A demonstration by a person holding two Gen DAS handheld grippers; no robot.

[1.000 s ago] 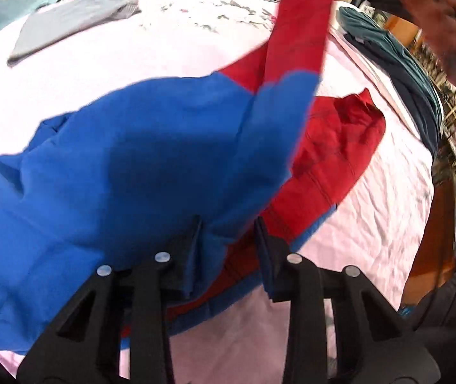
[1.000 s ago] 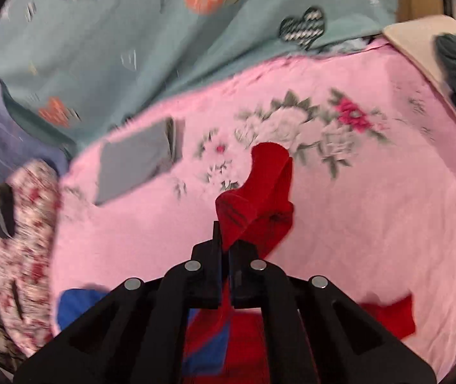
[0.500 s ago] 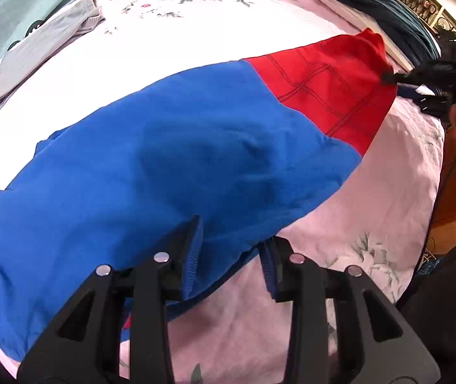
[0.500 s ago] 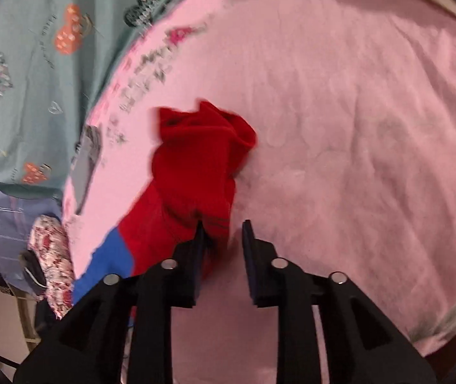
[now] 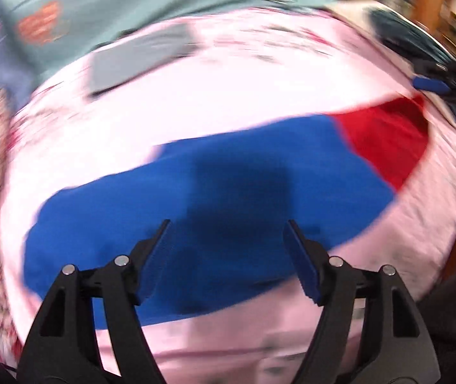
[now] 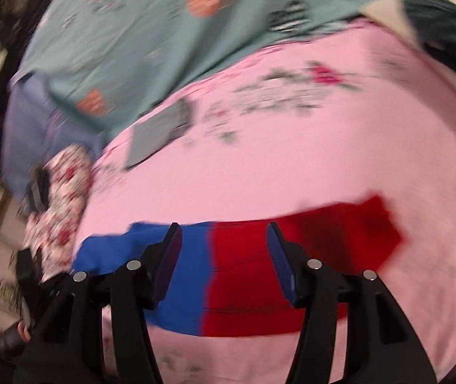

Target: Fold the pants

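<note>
- One pair of pants [image 5: 228, 211], blue with a red leg end [image 6: 279, 275], lying flat in a long band across the near part of the pink floral bedsheet [image 6: 292, 166].
- Left gripper [image 5: 228, 256]: jaws spread wide, nothing between them, hovering over the blue section near the sheet's front edge.
- Right gripper [image 6: 224, 256]: jaws also wide apart, empty, above the blue/red seam.
- One folded grey garment [image 5: 138, 57] lies farther back on the sheet, well apart from the pants.
- One teal patterned cover [image 6: 164, 32] runs along the far side; one dark green garment [image 6: 445, 25] at the far right corner; one red-and-white floral cloth [image 6: 64, 198] at the left edge.
- Bare pink sheet lies between the pants and the grey garment; a narrower bare strip in front of the pants.
- Both views are motion-blurred; no readable writing or labels.
</note>
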